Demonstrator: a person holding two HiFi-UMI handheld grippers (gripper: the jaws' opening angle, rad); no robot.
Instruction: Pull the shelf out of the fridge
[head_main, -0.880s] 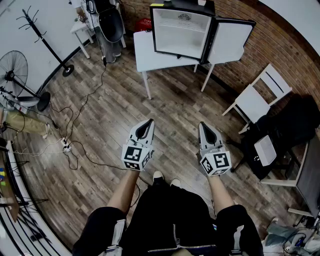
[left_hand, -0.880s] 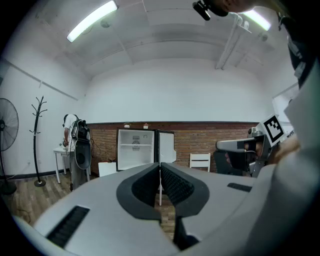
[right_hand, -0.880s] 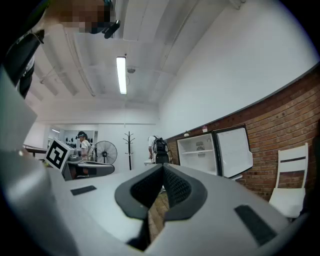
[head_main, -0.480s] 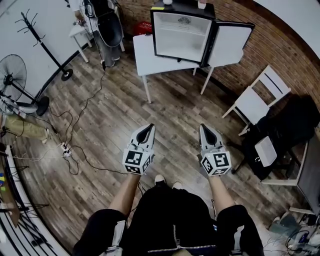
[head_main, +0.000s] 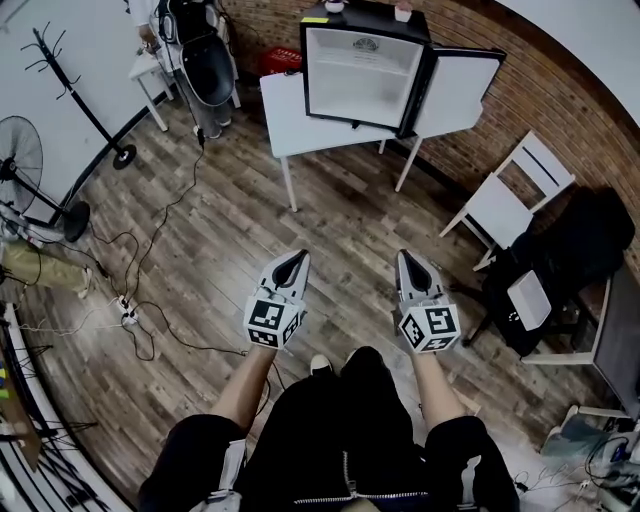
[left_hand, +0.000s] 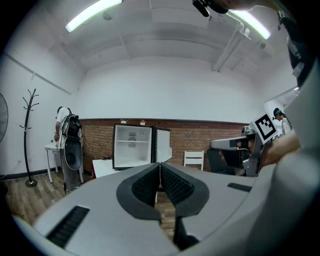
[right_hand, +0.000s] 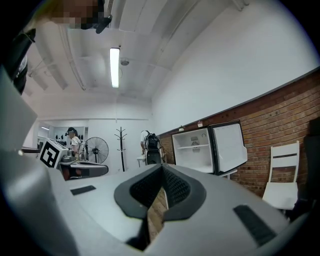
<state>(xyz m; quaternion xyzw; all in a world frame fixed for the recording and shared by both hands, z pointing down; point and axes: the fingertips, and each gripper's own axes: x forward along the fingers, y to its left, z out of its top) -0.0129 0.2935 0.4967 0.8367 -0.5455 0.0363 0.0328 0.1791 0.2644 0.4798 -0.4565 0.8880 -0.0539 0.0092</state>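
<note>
I hold left gripper (head_main: 296, 258) and right gripper (head_main: 408, 257) at lower centre, both closed and empty, open fridge (head_main: 362, 75) on table (head_main: 283, 115) at top, shelf (left_hand: 132, 141) inside

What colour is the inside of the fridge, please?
White; the fridge shows best in the head view.

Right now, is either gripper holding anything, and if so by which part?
Nothing is held. The left gripper and the right gripper both have their jaws shut with nothing between them, far from the open fridge on the white table.
</note>
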